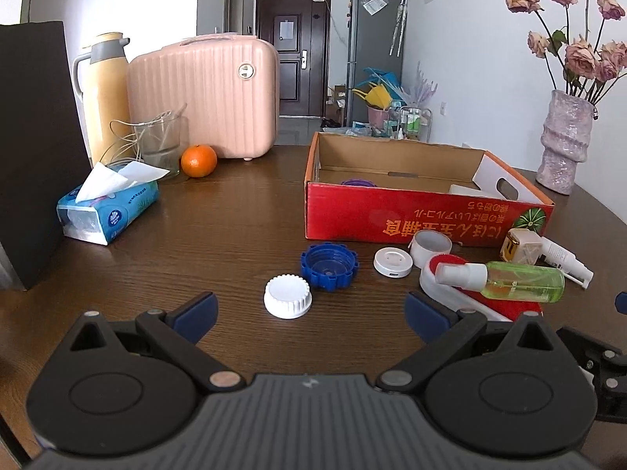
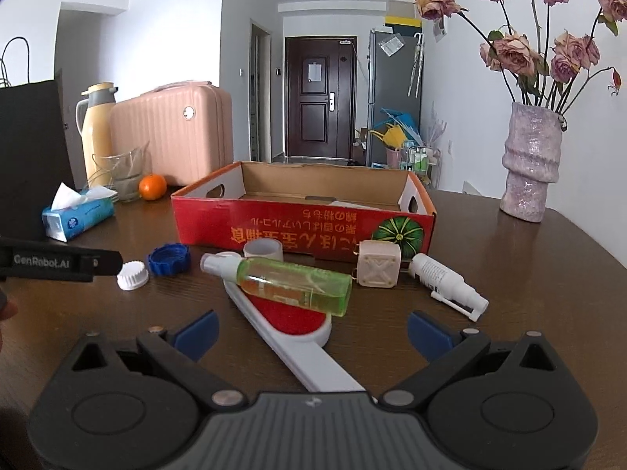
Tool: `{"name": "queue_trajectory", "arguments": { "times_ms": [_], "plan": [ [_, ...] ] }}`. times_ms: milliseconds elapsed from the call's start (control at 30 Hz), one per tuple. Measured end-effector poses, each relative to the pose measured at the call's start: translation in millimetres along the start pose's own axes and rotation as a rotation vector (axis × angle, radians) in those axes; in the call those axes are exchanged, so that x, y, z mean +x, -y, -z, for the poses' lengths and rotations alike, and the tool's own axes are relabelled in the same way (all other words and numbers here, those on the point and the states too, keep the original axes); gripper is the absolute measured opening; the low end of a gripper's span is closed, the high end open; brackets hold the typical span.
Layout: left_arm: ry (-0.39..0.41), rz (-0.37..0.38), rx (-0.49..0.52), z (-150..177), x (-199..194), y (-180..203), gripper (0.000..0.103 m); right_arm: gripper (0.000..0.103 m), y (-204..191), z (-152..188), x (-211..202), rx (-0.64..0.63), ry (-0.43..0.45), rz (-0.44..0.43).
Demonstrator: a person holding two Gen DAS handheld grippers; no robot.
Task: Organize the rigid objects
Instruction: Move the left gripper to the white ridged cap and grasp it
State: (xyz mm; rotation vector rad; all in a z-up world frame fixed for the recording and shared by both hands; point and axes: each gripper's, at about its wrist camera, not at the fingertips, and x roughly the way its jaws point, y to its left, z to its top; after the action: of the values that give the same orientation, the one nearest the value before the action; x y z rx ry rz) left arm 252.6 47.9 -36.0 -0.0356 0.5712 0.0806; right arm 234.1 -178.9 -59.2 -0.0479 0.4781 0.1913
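Observation:
A red cardboard box (image 1: 427, 215) (image 2: 305, 227) stands open on the brown table with a purple lid (image 1: 358, 183) inside. In front of it lie a white ribbed cap (image 1: 288, 297) (image 2: 133, 275), a blue cap (image 1: 330, 266) (image 2: 169, 259), a white round disc (image 1: 392, 261), a white ring (image 1: 431, 243) (image 2: 263, 250), a green spray bottle (image 1: 505, 280) (image 2: 282, 280) resting on a white-handled red brush (image 2: 298, 325), a beige cube (image 2: 378, 269) and a white spray bottle (image 2: 448, 280). My left gripper (image 1: 309, 313) is open just short of the white cap. My right gripper (image 2: 311, 333) is open over the brush handle.
A tissue pack (image 1: 107, 207), an orange (image 1: 198, 160), a glass jug (image 1: 162, 145), a yellow thermos (image 1: 106, 94), a pink case (image 1: 207, 98) and a black bag (image 1: 35, 149) fill the left and back. A vase of roses (image 2: 529, 164) stands at the right.

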Motion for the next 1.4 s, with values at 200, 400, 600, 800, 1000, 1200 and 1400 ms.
{"name": "queue_trajectory", "arguments": {
  "times_ms": [200,400,600,800,1000,1200,1400],
  "plan": [
    [-0.015,-0.005,-0.008,0,4,-2,0.103,0.103,4,0,3,0.018,-0.005,0.005],
    [-0.056,-0.015,0.007,-2,18,-8,0.103,0.103,7,0,3,0.033,-0.002,0.004],
    [-0.159,-0.070,0.002,-9,54,-24,0.103,0.103,12,0,3,0.062,0.007,0.010],
    [-0.203,-0.103,-0.030,-10,84,-36,0.103,0.103,18,-1,5,0.097,0.011,0.019],
    [-0.178,-0.104,0.009,-12,92,-33,0.103,0.103,21,0,9,0.109,0.004,0.016],
    [-0.181,-0.084,0.040,-12,98,-28,0.092,0.103,22,2,13,0.120,-0.004,0.019],
    [-0.188,0.006,0.055,-11,98,-26,0.042,0.103,22,3,19,0.126,-0.018,0.031]
  ]
}}
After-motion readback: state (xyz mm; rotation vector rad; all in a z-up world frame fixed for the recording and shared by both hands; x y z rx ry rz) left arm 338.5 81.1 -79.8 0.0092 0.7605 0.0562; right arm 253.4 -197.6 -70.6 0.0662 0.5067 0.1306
